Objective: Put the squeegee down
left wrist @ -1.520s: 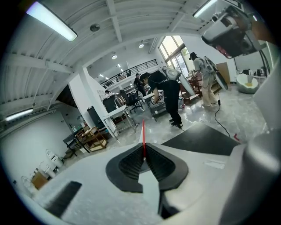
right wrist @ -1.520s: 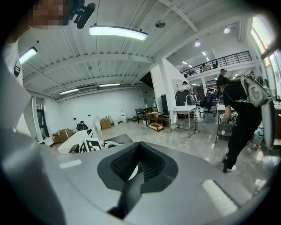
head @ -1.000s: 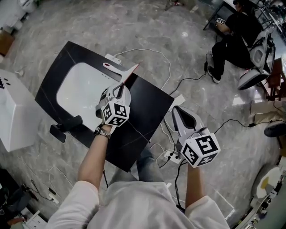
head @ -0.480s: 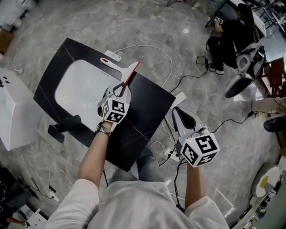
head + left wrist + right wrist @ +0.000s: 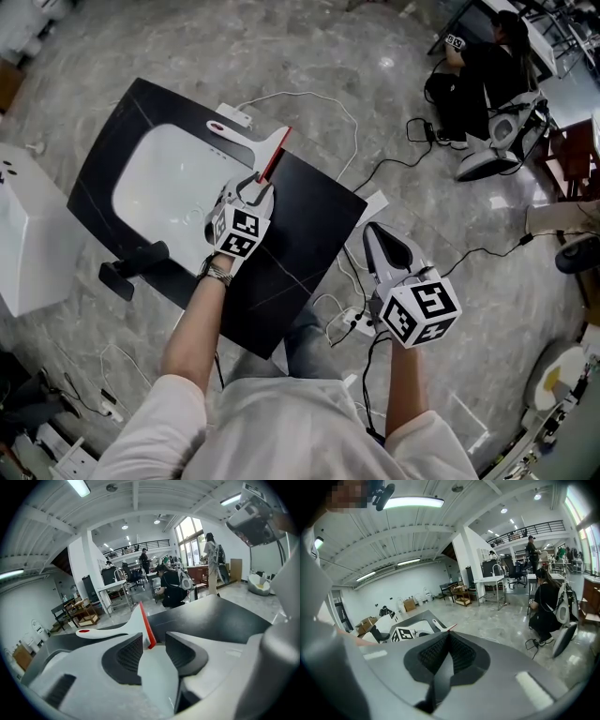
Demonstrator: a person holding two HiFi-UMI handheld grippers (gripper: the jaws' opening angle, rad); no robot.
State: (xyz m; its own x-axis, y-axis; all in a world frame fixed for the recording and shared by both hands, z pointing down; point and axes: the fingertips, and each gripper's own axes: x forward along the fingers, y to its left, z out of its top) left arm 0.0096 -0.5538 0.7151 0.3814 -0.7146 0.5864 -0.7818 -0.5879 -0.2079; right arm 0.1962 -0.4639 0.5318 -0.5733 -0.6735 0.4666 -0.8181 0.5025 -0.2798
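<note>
Here, left tongs opening, squeegee between, perhaps touching.

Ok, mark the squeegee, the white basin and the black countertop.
squeegee (image 5: 255, 145): head view, on its white body between the handle and the red blade.
white basin (image 5: 159, 192): head view, on the bare bottom.
black countertop (image 5: 314, 216): head view, on the bare slab near its right corner.

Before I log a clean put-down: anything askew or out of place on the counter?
Nothing spilled or damaged. The squeegee lies by the sink, but its red blade tip sits between the left gripper's opening fingers.
</note>
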